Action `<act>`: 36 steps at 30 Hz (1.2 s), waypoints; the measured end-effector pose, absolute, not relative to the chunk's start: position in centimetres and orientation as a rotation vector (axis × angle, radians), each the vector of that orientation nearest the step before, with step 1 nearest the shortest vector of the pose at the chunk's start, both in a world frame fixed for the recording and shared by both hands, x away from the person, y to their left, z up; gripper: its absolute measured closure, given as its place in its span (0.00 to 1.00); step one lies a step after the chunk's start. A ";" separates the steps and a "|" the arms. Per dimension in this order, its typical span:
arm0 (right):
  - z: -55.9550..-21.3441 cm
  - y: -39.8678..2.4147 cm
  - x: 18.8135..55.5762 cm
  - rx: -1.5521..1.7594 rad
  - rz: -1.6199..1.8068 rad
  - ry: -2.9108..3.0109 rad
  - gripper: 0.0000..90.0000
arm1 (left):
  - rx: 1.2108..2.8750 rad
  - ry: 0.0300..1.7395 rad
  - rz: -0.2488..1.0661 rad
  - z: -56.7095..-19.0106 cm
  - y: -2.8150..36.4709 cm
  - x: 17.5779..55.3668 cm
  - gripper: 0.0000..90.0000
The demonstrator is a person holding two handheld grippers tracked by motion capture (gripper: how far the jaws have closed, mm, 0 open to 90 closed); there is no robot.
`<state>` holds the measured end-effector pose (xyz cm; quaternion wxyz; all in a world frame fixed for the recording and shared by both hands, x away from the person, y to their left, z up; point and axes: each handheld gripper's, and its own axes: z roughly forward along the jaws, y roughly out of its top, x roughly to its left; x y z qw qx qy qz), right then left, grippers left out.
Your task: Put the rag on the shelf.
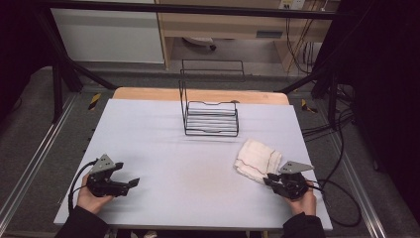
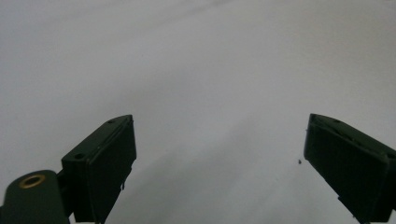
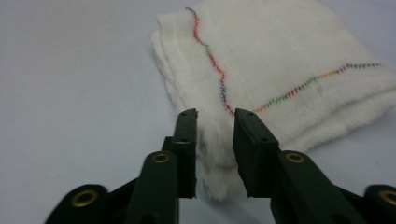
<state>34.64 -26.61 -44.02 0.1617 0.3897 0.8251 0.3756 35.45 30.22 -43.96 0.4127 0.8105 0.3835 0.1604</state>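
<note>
No legible txt, labels or nos. anywhere; the pale label (image 1: 270, 34) under the far bench looks too blurred to read.

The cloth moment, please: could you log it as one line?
right gripper: pinching cloth corner | left gripper: open over table | rack: empty

Rack (image 1: 210, 118): twelve o'clock, far side of my table (image 1: 148, 148).
Cloth (image 1: 257, 159): two o'clock, before the rack, under my right gripper (image 1: 271, 179).

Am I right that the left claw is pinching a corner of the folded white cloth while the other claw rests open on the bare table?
Not quite: the right claw pinches the folded white cloth, as the right gripper view shows. The left claw is the one resting open on the bare table.
</note>
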 end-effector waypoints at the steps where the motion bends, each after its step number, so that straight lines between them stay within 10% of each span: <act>1: -43.6 -26.1 34.8 1.092 1.106 2.345 0.68 | 2.038 0.965 0.404 -44.0 30.2 35.5 0.10; 16: -44.1 -18.7 38.5 0.996 1.025 2.410 0.65 | 2.040 0.956 0.405 -43.9 30.2 35.5 0.10; 28: -44.4 -17.9 39.9 0.952 1.005 2.368 0.95 | 2.042 0.952 0.406 -43.9 30.2 35.4 0.11; 36: -43.6 -17.6 40.1 0.953 1.071 2.324 0.97 | 2.043 0.952 0.406 -43.9 30.2 35.5 0.11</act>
